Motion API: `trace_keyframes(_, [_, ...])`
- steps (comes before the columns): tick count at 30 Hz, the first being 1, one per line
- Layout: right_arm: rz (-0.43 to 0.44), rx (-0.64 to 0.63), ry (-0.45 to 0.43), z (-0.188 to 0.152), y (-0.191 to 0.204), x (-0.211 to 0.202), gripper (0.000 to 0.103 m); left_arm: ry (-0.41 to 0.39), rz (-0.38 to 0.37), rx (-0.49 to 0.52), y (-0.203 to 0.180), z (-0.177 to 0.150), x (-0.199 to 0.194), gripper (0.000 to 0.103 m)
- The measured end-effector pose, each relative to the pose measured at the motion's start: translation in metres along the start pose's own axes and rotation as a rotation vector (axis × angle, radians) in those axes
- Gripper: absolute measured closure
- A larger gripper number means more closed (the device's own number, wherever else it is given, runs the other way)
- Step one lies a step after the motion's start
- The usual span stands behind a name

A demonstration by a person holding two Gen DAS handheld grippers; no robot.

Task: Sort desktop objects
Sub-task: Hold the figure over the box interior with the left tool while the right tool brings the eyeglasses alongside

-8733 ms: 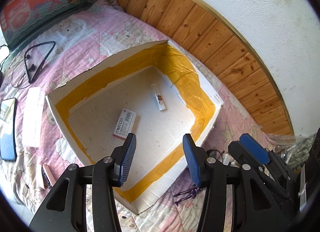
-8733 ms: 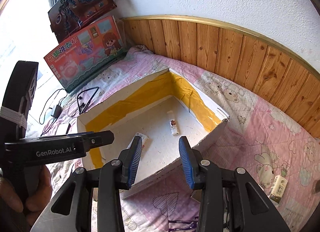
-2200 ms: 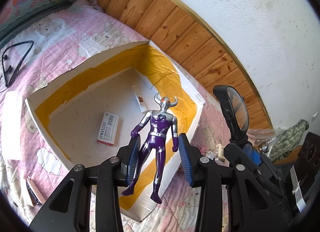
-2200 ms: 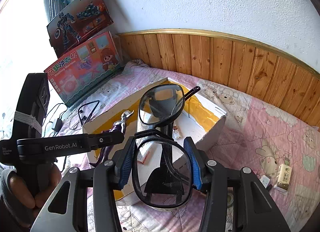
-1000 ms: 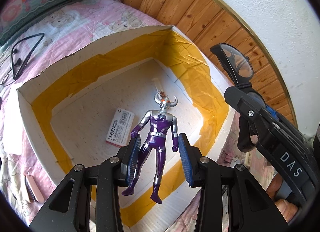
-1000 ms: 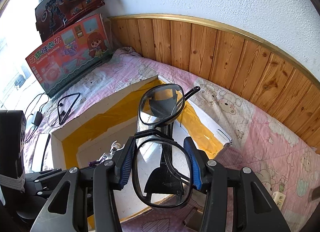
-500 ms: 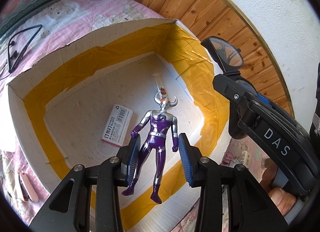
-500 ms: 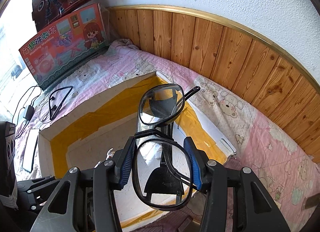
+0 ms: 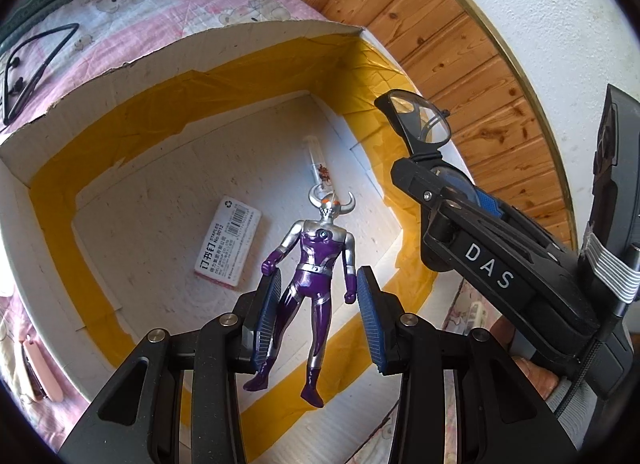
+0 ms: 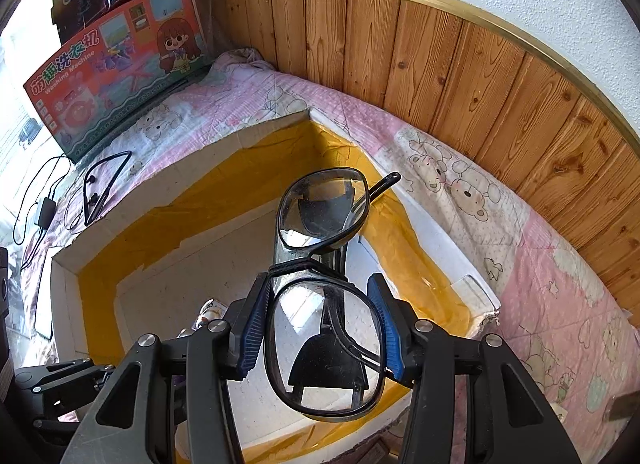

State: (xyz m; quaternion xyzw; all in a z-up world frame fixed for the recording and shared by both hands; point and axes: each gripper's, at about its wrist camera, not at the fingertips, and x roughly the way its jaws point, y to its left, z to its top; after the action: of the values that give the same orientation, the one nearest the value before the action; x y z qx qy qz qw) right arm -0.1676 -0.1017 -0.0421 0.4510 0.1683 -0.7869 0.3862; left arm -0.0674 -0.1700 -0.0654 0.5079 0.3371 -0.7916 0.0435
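Left tool (image 9: 318, 312) is clamped on a purple and silver toy figure (image 9: 316, 260), its blue pads pressing the figure at arm and hip level. The figure hangs head-forward above the open white box (image 9: 120, 59) with yellow tape lining its inner walls. Its feet dangle below the pads, and its horned head covers the near end of a small clear tube (image 9: 316, 159) lying on the box floor. A staples packet (image 9: 228, 242) lies flat on that floor, just left of the figure.

Right tool (image 10: 318, 328) grips a pair of black-framed glasses (image 10: 324, 284) by the near lens rim, the far lens pointing forward over the box. The folded temples show only through the lenses, distorted. In the right wrist view the figure is almost wholly hidden behind the tool's fingers.

The box rests on a pink quilted bed cover (image 10: 560, 304). The neckband earphones (image 10: 102, 183) on the cover are cut off in the left view.
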Motion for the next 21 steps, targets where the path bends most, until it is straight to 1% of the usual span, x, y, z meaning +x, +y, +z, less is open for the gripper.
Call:
trace_keyframes(10, [-0.032,-0.04,0.088,-0.006,-0.005,0.024,0.053,0.028,0.009,0.01,-0.001,-0.002,0.011,0.063])
trace_keyframes(21, [-0.054,-0.094,0.161,-0.006,-0.006,0.046,0.053,0.053,0.03,0.03,-0.005,-0.004,0.022,0.063])
